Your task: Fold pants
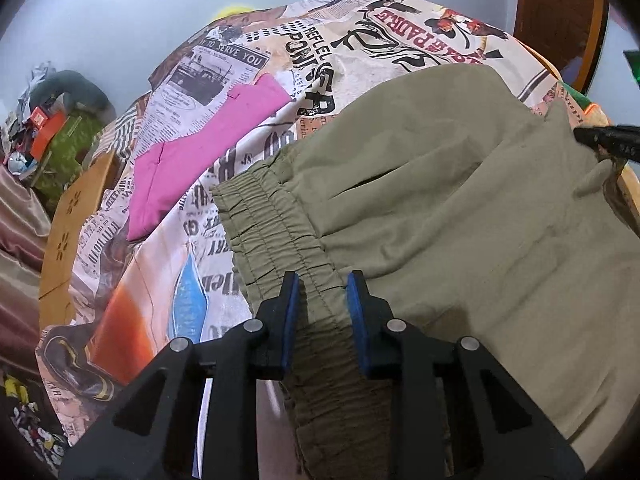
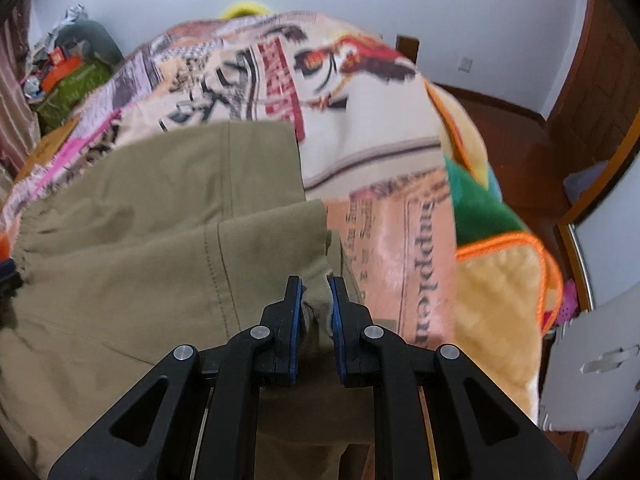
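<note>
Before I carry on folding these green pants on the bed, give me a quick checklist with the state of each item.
1. Left tool gripping the waistband: ok, elastic band sits between the fingers.
2. Right tool gripping the pants: ok, a bunch of cloth is pinched at the leg end.
3. Pants already doubled over: ok, one layer lies on another in the right wrist view.
4. Cloth smooth: not ok, creases near the pocket.
5. Pink garment out of the way: ok, it lies apart on the printed bedspread.
6. Edges lined up: cannot tell, view is blurred.
</note>
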